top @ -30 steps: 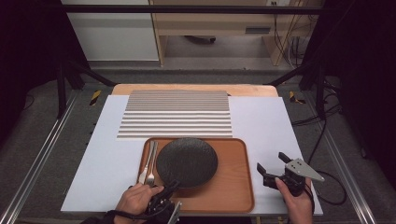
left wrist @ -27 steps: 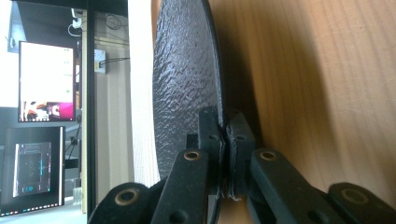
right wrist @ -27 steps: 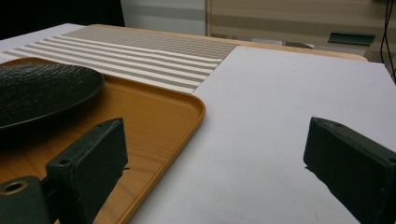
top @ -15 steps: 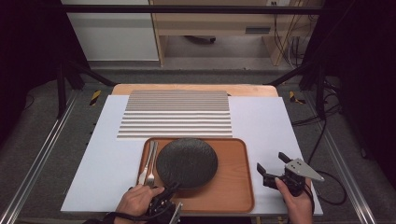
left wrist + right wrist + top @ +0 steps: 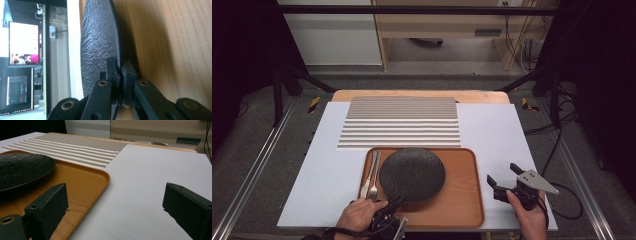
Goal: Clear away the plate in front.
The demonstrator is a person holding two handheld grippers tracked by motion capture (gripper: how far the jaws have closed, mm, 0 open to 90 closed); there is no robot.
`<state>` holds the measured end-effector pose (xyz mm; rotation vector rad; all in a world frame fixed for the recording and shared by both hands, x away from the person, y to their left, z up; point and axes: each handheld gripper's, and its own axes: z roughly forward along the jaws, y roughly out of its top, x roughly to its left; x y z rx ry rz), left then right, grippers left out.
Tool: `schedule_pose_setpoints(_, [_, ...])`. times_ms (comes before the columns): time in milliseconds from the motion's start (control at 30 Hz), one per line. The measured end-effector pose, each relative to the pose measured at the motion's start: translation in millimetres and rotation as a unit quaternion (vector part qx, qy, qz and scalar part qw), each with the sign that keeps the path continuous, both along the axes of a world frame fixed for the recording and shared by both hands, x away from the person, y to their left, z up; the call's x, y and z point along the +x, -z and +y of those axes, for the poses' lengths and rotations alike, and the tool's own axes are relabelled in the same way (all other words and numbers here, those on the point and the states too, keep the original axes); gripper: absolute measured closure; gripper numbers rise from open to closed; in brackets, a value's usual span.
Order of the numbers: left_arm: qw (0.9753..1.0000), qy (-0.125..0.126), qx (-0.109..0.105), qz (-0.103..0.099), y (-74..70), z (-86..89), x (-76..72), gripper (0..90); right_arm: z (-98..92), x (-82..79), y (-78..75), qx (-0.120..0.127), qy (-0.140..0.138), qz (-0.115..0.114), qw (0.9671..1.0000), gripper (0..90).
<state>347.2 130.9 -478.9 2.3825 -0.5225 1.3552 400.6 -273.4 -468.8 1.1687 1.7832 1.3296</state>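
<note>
- The left gripper is clamped on the near rim of the black plate, which lies on the wooden tray
- The right gripper waits released at the right, farther from the plate

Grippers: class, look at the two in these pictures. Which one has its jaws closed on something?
The left gripper, at the tray's near edge: its jaws pinch the black plate's rim. The right gripper, over the white sheet, is open.
</note>
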Motion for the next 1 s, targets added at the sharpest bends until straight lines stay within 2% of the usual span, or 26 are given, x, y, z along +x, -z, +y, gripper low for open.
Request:
schedule_pose_setpoints(333, [0.9999, 0.002, -0.004, 0.009, 0.6, 0.7, 0.8, 86.5, -0.7, 0.0, 0.0, -0.002, 0.001, -0.001, 1.0, 6.5])
schedule_pose_setpoints(533, [0.9998, 0.001, 0.01, 0.015, 3.0, 0.3, 0.2, 85.0, -0.4, 0.0, 0.0, -0.001, 0.001, -0.001, 1.0, 6.5])
schedule_pose_setpoints(600, [0.9996, 0.001, 0.006, 0.027, 4.9, 0.6, 0.8, 84.0, -0.5, 0.0, 0.1, -0.001, 0.0, 0.0, 1.0, 6.5])
schedule_pose_setpoints(767, [0.9993, 0.001, 0.017, 0.034, 7.1, 0.1, 0.4, 82.4, -0.1, 0.2, 0.3, -0.002, 0.0, 0.0, 1.0, 6.5])
schedule_pose_setpoints(867, [0.9986, 0.003, 0.0, 0.053, 7.3, 0.7, 1.7, 81.0, -0.2, 0.2, 0.4, -0.002, 0.0, 0.0, 1.0, 6.5])
schedule_pose_setpoints(1000, [0.998, 0.002, -0.001, 0.063, 7.7, 0.9, 2.9, 79.2, -0.1, 0.4, 0.7, -0.002, 0.0, 0.0, 1.0, 6.5])
